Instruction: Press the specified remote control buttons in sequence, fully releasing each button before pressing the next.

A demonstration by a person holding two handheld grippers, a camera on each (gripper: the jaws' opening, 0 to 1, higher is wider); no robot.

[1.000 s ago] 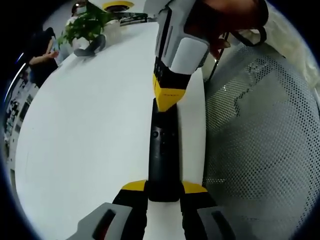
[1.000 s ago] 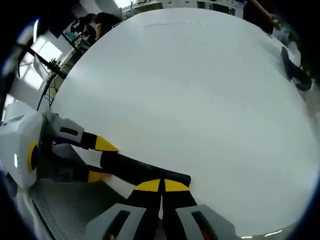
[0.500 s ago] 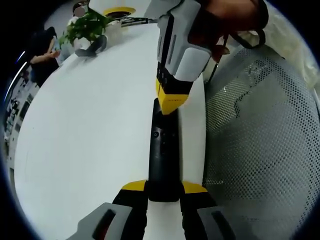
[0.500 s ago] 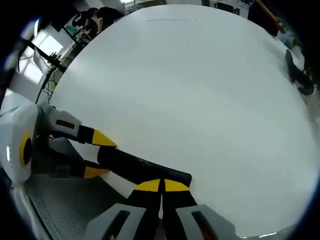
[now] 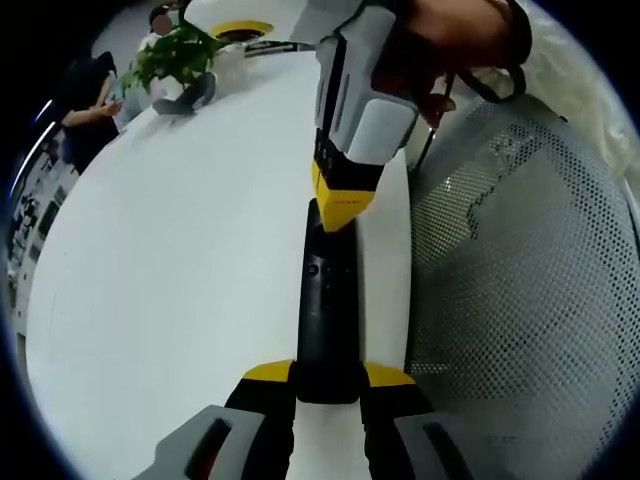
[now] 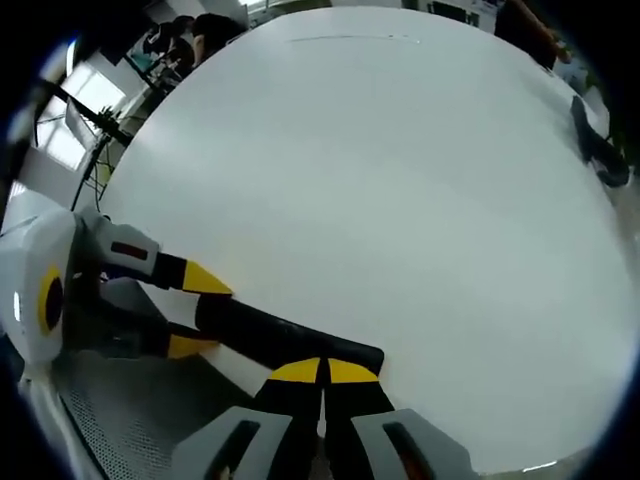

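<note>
A slim black remote control [image 5: 325, 300] lies along the right edge of the white table [image 5: 180, 250]. My left gripper [image 5: 328, 378] is shut on its near end, one yellow tip on each side. My right gripper [image 5: 345, 200], held by a hand, comes down from the top of the left gripper view, and its shut yellow tips meet the remote's far end above a small round button. In the right gripper view my right gripper [image 6: 322, 372] is shut with its tips over the remote control [image 6: 280, 338], while the left gripper [image 6: 198, 312] clamps the other end.
A grey mesh chair [image 5: 520, 300] stands close against the table's right edge. A potted plant [image 5: 175, 55] and a dark object [image 5: 185, 95] sit at the far end of the white table [image 6: 400, 180]. People stand beyond the table.
The right gripper has shifted slightly over the remote's far end, its tips staying there. The left gripper keeps its hold and the remote has not moved.
</note>
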